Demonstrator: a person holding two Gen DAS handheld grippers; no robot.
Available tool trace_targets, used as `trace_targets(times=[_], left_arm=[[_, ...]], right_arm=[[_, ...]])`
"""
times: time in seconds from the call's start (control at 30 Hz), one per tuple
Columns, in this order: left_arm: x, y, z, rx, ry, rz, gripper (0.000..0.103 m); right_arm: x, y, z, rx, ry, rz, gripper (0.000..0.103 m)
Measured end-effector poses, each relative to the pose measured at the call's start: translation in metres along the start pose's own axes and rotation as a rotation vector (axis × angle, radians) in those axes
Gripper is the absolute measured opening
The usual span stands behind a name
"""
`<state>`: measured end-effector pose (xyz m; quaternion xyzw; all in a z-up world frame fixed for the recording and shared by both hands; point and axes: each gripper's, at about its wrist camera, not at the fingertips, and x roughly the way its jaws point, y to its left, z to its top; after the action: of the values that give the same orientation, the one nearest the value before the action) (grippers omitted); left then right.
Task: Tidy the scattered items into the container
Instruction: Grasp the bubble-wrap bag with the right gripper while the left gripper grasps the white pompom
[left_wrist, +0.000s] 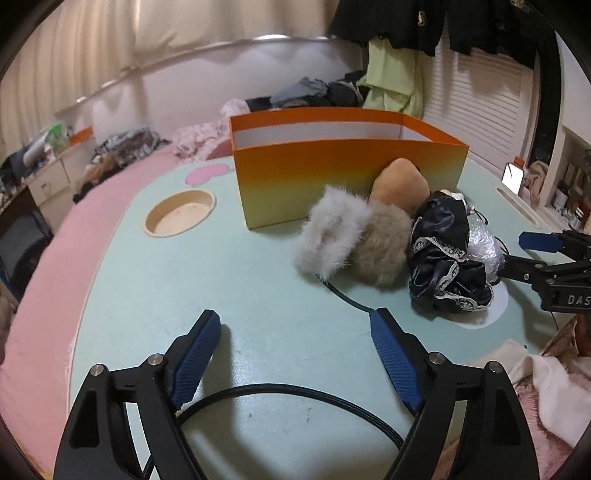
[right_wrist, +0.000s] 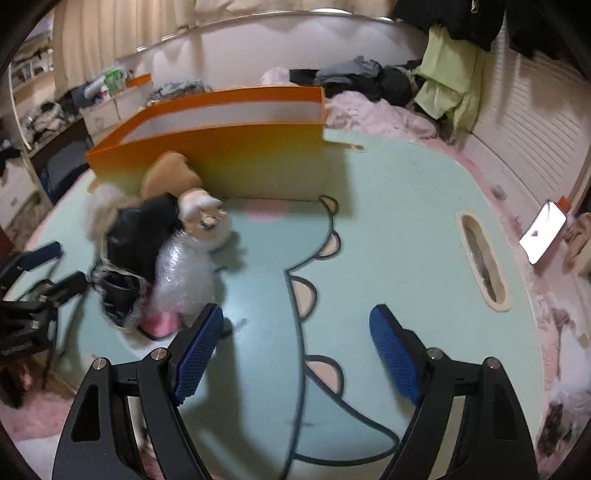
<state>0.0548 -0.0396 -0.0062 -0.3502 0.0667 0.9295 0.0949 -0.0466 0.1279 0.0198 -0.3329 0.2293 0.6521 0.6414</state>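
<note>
An orange open-topped box (left_wrist: 347, 168) (right_wrist: 236, 129) stands on the mint-green table (left_wrist: 221, 280). In front of it lies a pile: a white fur piece (left_wrist: 328, 236), a beige fur piece (left_wrist: 384, 247), a tan plush (left_wrist: 400, 182), a black lace-trimmed satin cloth (left_wrist: 443, 258) (right_wrist: 136, 236) and a bubble-wrap bundle (right_wrist: 184, 273) (left_wrist: 484, 247). My left gripper (left_wrist: 295, 328) is open and empty, short of the pile. My right gripper (right_wrist: 295, 325) is open and empty, to the right of the pile; it also shows in the left wrist view (left_wrist: 532, 254).
A round cup recess (left_wrist: 181, 218) and a long slot (right_wrist: 484, 262) are sunk in the table. A black cable (left_wrist: 280, 391) lies near the front edge. A phone (right_wrist: 543, 236) leans at the right. Pink bedding and clothes surround the table.
</note>
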Motion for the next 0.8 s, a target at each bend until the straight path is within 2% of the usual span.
trace_targets(times=[0.13,0.3,0.43,0.5,0.57,0.63,0.7,0.8], left_arm=[[0.001,-0.001,0.0,-0.003,-0.005,0.024,0.091],[0.002,-0.001,0.002,0.001,-0.007,0.029,0.092],[0.003,0.0,0.002,-0.003,-0.006,0.029,0.093],[0.003,-0.001,0.002,-0.001,-0.007,0.029,0.093],[0.002,-0.001,0.002,0.002,-0.009,0.032,0.093],[0.003,-0.001,0.002,0.002,-0.01,0.031,0.093],[0.003,-0.001,0.002,0.0,-0.009,0.03,0.093],[0.003,-0.002,0.002,-0.002,-0.008,0.029,0.093]], right_arm=[[0.0,-0.001,0.0,-0.001,-0.007,-0.009,0.083],[-0.004,-0.002,-0.001,0.011,-0.035,-0.019,0.082],[-0.029,0.005,-0.001,0.021,-0.145,0.053,0.082],[-0.034,0.015,0.006,-0.015,-0.162,0.103,0.082],[-0.031,0.025,0.012,-0.029,-0.139,0.158,0.076],[-0.022,0.032,0.016,-0.041,-0.098,0.175,0.058],[-0.013,0.037,0.016,-0.058,-0.062,0.173,0.052],[-0.005,0.042,0.015,-0.066,-0.031,0.2,0.052]])
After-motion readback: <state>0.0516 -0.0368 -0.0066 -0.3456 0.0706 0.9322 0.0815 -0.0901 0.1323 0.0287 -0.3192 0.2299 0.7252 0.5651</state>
